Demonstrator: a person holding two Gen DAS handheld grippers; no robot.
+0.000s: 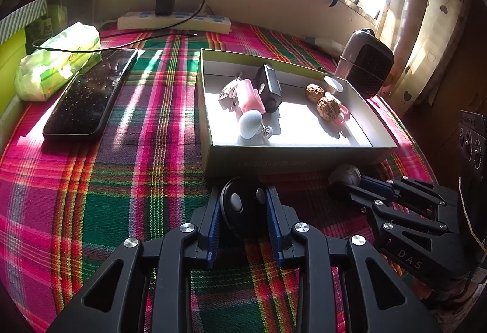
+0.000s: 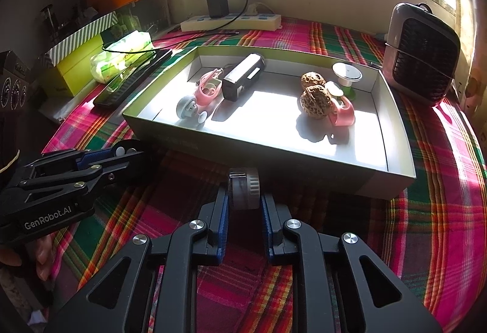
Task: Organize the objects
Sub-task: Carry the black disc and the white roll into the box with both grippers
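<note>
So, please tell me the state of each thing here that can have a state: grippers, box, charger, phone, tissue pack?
left gripper: shut on the black key fob
right gripper: shut on the grey ridged cylinder
cardboard box: open, no lid, things inside
black charger: plugged into the power strip
phone: lying flat, screen dark
tissue pack: lying flat; opened or sealed, cannot tell

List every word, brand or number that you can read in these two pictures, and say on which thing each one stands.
"GenRobot.AI": on the body of the left claw, right wrist view.
"DAS": on the body of the right claw, left wrist view.
Green tissue pack: orange brand word, too blurred to read.
Front wall of the box: faint print, unreadable.
</note>
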